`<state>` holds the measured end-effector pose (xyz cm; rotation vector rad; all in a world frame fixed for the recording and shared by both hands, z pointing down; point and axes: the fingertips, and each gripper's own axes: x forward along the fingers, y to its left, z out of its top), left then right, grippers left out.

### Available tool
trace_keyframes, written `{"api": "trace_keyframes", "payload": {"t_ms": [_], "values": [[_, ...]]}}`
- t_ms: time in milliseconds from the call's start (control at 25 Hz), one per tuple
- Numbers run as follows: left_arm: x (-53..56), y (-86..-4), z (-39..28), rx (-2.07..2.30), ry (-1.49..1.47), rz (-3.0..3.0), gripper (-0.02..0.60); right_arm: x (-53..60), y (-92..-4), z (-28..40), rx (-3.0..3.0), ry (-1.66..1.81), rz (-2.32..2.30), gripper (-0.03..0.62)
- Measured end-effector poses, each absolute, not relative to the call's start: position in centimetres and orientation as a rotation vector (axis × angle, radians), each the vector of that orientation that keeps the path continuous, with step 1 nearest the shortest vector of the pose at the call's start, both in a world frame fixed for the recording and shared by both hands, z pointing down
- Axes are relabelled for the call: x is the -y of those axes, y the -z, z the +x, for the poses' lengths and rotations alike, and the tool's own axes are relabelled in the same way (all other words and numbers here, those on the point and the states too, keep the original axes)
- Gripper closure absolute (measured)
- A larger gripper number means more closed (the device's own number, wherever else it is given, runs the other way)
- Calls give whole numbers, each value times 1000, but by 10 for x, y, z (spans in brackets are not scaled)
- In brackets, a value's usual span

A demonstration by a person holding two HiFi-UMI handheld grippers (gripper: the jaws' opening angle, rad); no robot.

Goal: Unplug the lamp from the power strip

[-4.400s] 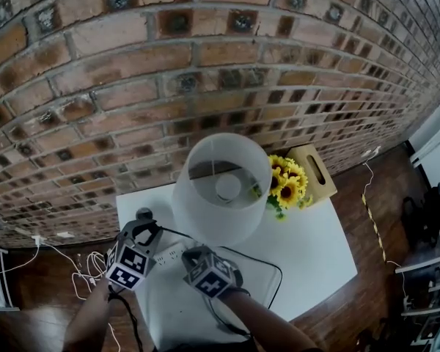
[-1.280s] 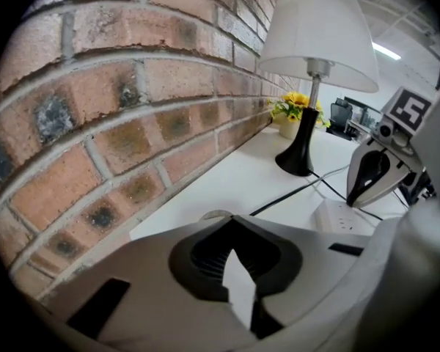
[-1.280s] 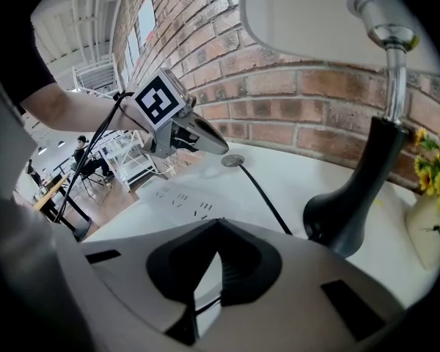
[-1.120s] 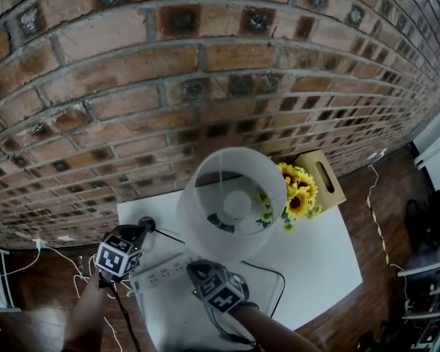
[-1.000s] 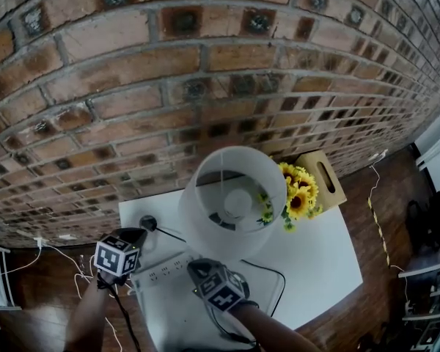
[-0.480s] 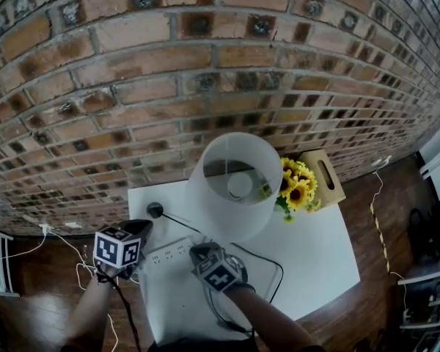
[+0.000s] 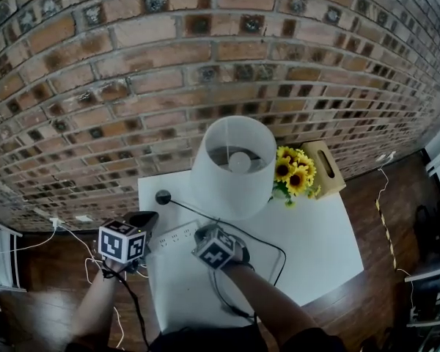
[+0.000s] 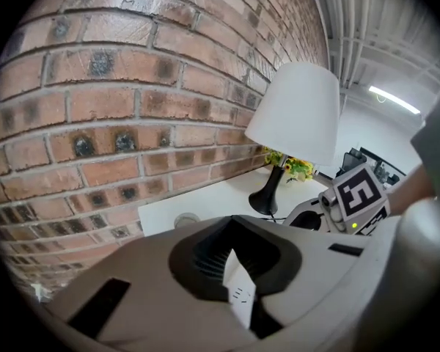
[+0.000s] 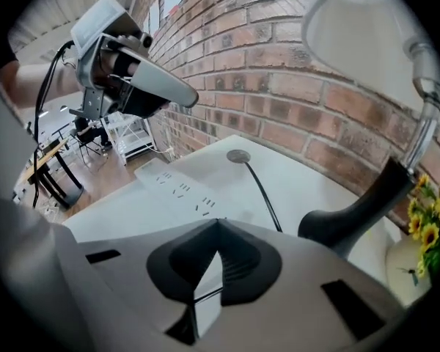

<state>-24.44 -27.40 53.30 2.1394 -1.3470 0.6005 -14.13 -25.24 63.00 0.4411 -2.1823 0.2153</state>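
Observation:
The lamp (image 7: 235,163), with a white shade and a black base (image 9: 352,217), stands at the back of the white table (image 7: 308,244). Its round black plug (image 7: 163,196) lies on the tabletop, apart from the white power strip (image 7: 174,235), and the black cord (image 9: 264,193) runs back toward the base. No plug shows in the strip's sockets (image 9: 180,189). My left gripper (image 7: 148,217) hovers shut and empty at the table's left edge, a little short of the plug. My right gripper (image 7: 205,235) is shut and empty by the strip's right end.
A brick wall (image 7: 205,64) rises right behind the table. Sunflowers (image 7: 292,176) and a wooden box (image 7: 326,169) stand to the right of the lamp. White cables (image 7: 81,229) lie on the wooden floor at the left. The cord loops across the table's front (image 7: 279,259).
The head view has shifted. My left gripper has drawn back a little from the plug, which stays on the table. The right gripper stays by the strip.

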Motion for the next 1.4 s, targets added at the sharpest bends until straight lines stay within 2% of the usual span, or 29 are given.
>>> {"api": "trace_keyframes", "payload": {"t_ms": [560, 960, 1160, 1400], "values": [[243, -507, -224, 1380, -573, 2190, 561, 242, -627, -148, 2084, 85, 325, 592], [240, -502, -234, 1519, -521, 2103, 561, 231, -565, -159, 2417, -48, 451, 594], [241, -488, -227, 1550, -435, 2104, 561, 221, -527, -160, 2540, -119, 449, 594], [232, -463, -218, 1616, -463, 2140, 561, 205, -494, -160, 2647, -154, 415, 592]]}}
